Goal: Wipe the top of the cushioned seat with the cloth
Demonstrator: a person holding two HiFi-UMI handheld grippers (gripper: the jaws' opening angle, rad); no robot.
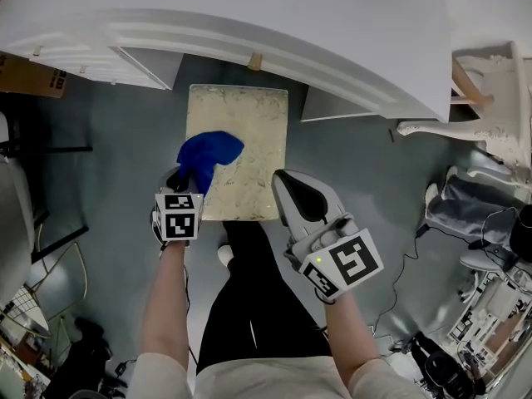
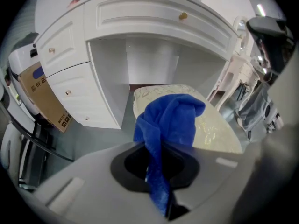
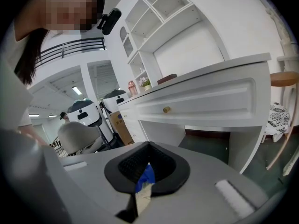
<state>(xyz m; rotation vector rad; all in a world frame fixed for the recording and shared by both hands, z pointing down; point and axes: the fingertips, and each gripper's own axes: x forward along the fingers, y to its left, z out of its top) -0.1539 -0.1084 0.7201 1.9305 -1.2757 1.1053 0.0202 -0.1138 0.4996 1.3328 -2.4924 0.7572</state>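
- White painted wood: a long desk (image 1: pixel 274 23) runs across the far side, its drawers all shut, so what they hold cannot be seen. A brass-coloured knob (image 3: pixel 166 109) sits on the front drawer.
- Above the desk stands a white shelf unit (image 3: pixel 163 13) with open compartments. A few small things (image 3: pixel 140 84) stand on the desk top below it, too small to tell apart.
- The cushioned seat (image 1: pixel 249 115), pale cream with a faint pattern, stands on the grey-blue floor (image 1: pixel 108 156). Its far edge is at the desk's knee opening and its near edge is by the person's legs.
- A white chair (image 1: pixel 490 110) stands off to the right, well apart from the seat.
- A brown cardboard box (image 1: pixel 32 75) leans by the desk's left end; its contents are not visible.
- The right gripper (image 1: pixel 287 185) hangs just beside the seat's near right corner, jaws drawn together with only a slit between them and nothing held.
- The left gripper (image 1: pixel 188 179) is over the seat's near left part, jaws clenched on the cloth.
- The blue cloth (image 1: pixel 209 150) bunches out ahead of those jaws and lies on the seat's left half, with a tail running back between the pads.
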